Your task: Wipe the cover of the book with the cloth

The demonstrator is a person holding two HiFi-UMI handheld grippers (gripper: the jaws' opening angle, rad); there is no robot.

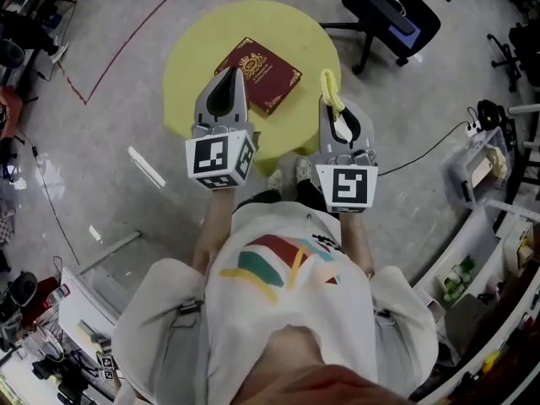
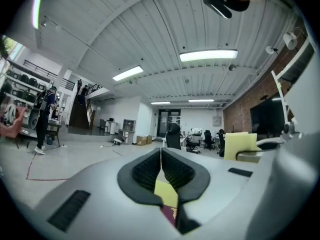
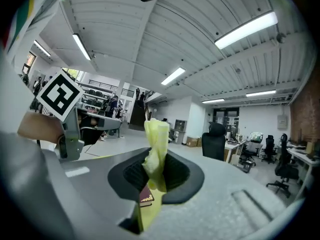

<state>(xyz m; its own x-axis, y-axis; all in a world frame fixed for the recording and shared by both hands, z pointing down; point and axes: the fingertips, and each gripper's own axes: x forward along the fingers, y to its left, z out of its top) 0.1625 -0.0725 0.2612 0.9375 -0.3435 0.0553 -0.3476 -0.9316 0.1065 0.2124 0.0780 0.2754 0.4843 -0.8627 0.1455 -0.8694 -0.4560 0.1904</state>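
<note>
1. Head view, looking steeply down: a person in a white shirt [image 1: 278, 277] holds two grippers out level, side by side, each with a marker cube at its back.
2. A round yellow table [image 1: 190, 66] stands on the grey floor at 12 o'clock from the person.
3. The book [image 1: 261, 74], dark red with a gold emblem and border, lies flat and closed on the table. It sits a little toward 3 o'clock from the table's middle, turned corner-on to the person.
4. The left gripper [image 1: 229, 74] points toward 12 o'clock. Its tip overlaps the book's 9 o'clock corner in this view; whether it touches the book cannot be told.
5. In the left gripper view its jaws are clenched together with nothing between them. Slivers of the yellow table and the red book show below them.
6. The right gripper [image 1: 333, 112] is at 3 o'clock from the left one, with its tip at the table's edge, beside the book and apart from it.
7. Its jaws are grasping the cloth [image 1: 330, 89], a pale yellow bunched strip that sticks out past the jaw tips.
8. A black office chair [image 1: 392, 11] stands at 2 o'clock from the table.
9. A red line [image 1: 126, 45] on the floor runs at 10 o'clock from the table.
</note>
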